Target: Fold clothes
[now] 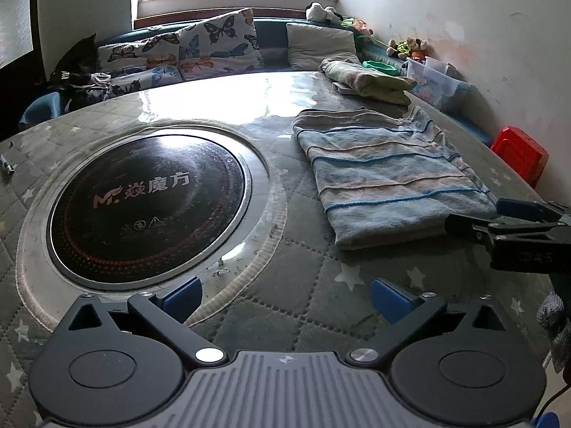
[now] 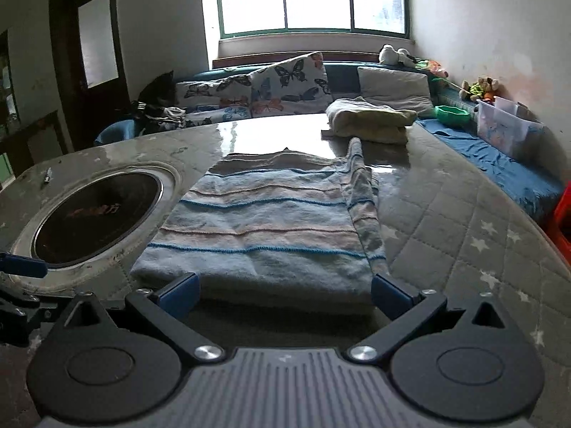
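Observation:
A blue and beige striped garment (image 1: 389, 174) lies folded flat on the quilted table; it also shows in the right wrist view (image 2: 260, 221). A second folded pale yellow-green garment (image 1: 367, 80) lies at the table's far side, also in the right wrist view (image 2: 371, 119). My left gripper (image 1: 285, 296) is open and empty, over bare table to the left of the striped garment. My right gripper (image 2: 285, 294) is open and empty, just in front of the garment's near edge. The right gripper also shows at the right of the left wrist view (image 1: 474, 219).
A round black induction hob (image 1: 146, 199) is set into the table (image 1: 321, 321) left of the garment. A sofa with butterfly cushions (image 1: 214, 46) runs behind the table. A clear plastic box (image 1: 431, 78) and a red stool (image 1: 521, 153) stand at the right.

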The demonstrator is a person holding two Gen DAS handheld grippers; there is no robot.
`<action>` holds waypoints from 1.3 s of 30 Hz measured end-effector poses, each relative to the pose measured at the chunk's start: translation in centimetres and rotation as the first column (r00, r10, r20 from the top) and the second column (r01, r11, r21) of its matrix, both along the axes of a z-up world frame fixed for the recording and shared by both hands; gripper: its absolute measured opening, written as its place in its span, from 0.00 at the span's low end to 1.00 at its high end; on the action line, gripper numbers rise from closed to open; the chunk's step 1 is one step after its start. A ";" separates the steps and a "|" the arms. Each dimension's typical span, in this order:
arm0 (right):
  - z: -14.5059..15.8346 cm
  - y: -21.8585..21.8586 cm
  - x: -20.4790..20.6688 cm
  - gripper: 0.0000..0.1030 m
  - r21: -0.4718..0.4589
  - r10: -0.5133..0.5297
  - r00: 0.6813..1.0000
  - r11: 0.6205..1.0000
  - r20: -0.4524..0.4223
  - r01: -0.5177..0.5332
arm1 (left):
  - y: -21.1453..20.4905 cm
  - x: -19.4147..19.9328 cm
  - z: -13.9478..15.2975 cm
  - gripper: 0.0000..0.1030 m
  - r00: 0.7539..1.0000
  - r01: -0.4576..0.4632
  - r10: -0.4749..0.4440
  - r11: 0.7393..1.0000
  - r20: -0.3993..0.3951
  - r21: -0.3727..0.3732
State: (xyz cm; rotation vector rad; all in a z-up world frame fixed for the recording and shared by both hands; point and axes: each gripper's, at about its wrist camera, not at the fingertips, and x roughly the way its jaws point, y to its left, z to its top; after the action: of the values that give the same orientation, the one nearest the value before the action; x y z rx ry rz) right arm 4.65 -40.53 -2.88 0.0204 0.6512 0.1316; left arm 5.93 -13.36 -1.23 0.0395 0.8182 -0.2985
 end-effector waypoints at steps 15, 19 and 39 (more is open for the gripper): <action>-0.3 -0.7 -2.9 1.00 0.030 -0.097 0.995 0.995 0.003 0.096 | -0.2 -1.0 0.2 1.00 1.000 0.013 -0.013 1.000 0.008 0.008; -0.4 -0.8 -3.6 1.00 0.040 -0.113 0.994 0.993 0.002 0.113 | -0.3 -1.3 0.2 1.00 1.000 0.019 -0.020 1.000 0.011 0.010; -0.3 -0.6 -5.8 1.00 0.075 -0.128 0.992 0.989 0.021 0.126 | -0.7 -3.3 0.7 1.00 0.998 0.046 -0.047 0.999 0.041 0.021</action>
State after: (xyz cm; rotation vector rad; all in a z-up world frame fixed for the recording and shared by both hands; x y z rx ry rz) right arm -1.14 -41.09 -3.15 0.1309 0.6176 0.0329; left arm 2.68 -14.08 -0.53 0.0838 0.7796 -0.3322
